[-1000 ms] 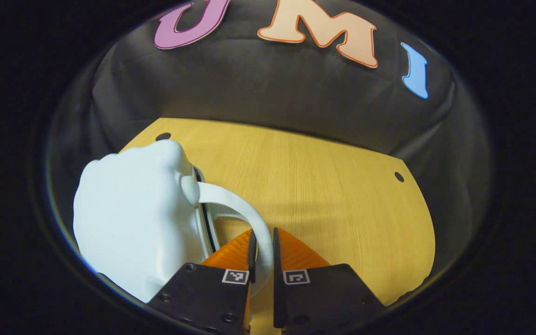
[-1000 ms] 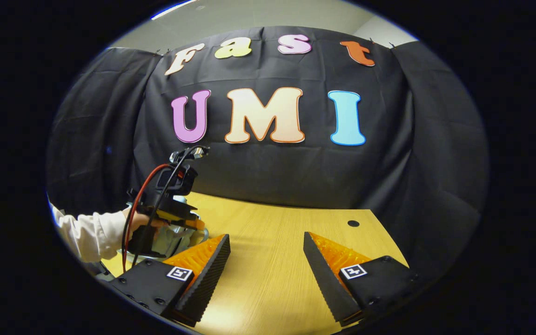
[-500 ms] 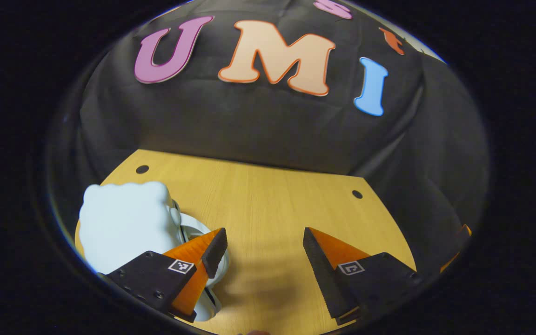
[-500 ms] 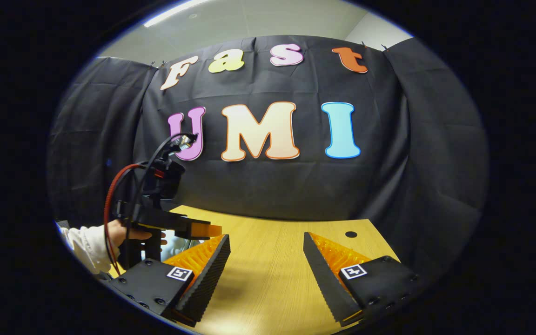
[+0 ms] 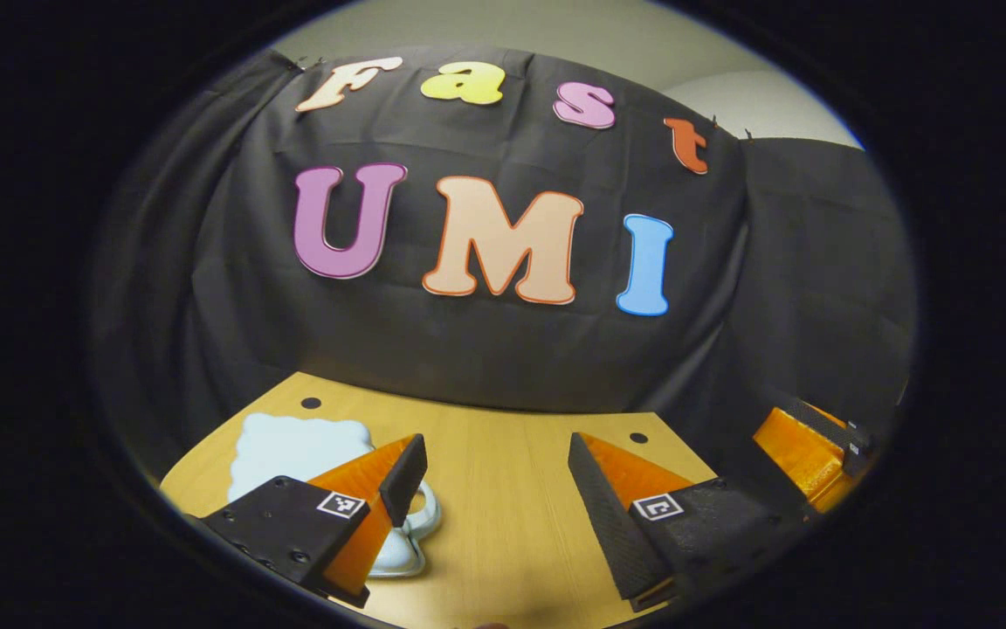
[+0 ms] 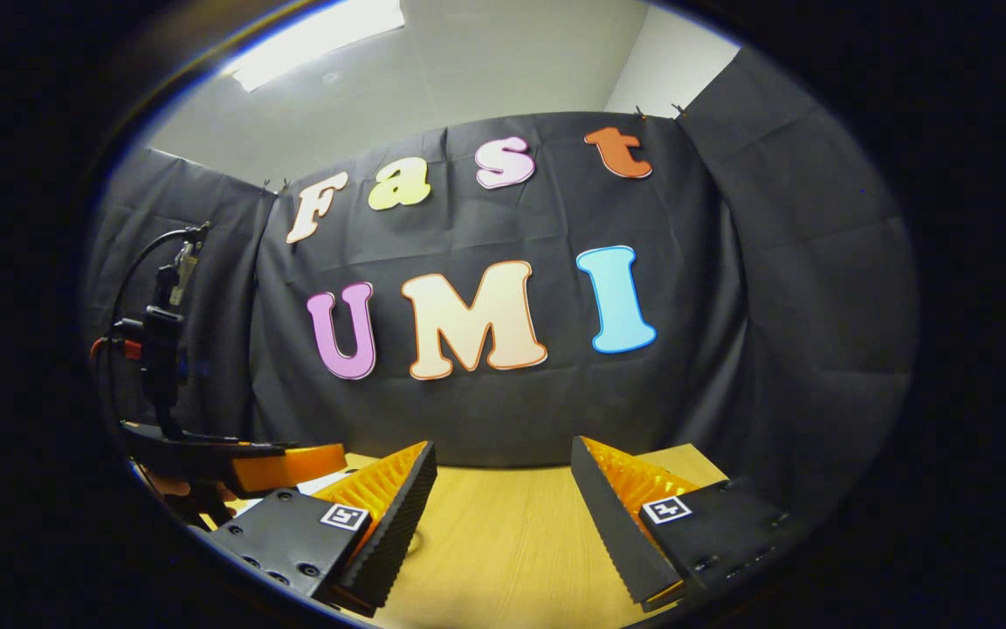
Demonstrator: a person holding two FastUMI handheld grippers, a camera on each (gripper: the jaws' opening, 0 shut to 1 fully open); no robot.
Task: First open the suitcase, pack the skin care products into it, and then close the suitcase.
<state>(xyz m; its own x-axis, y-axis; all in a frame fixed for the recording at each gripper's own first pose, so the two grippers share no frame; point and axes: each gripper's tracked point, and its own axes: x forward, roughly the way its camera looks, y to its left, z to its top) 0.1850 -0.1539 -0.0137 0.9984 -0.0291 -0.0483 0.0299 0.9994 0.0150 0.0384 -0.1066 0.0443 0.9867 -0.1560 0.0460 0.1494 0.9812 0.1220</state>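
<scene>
A small pale blue suitcase (image 5: pixel 293 445) with a bumpy lid lies shut on the wooden table (image 5: pixel 503 533), at the lower left of the left gripper view. Its white handle (image 5: pixel 423 517) points toward the table's middle. My left gripper (image 5: pixel 494 454) hovers open above the table, its left finger in front of the suitcase and apart from the handle. My right gripper (image 6: pixel 503 454) is open over bare tabletop (image 6: pixel 503 550) with nothing between its fingers. In the right gripper view, the left gripper (image 6: pixel 293 459) with its cables shows at the far left.
The black cloth wall stands close behind the table. Two small round holes (image 5: pixel 311 404) (image 5: pixel 638 437) mark the table's far corners. The right gripper (image 5: pixel 804 450) shows at the right edge of the left gripper view.
My left gripper let go of the suitcase handle, opened, and rose and drew back, tilting upward. My right gripper stayed open and tilted upward too.
</scene>
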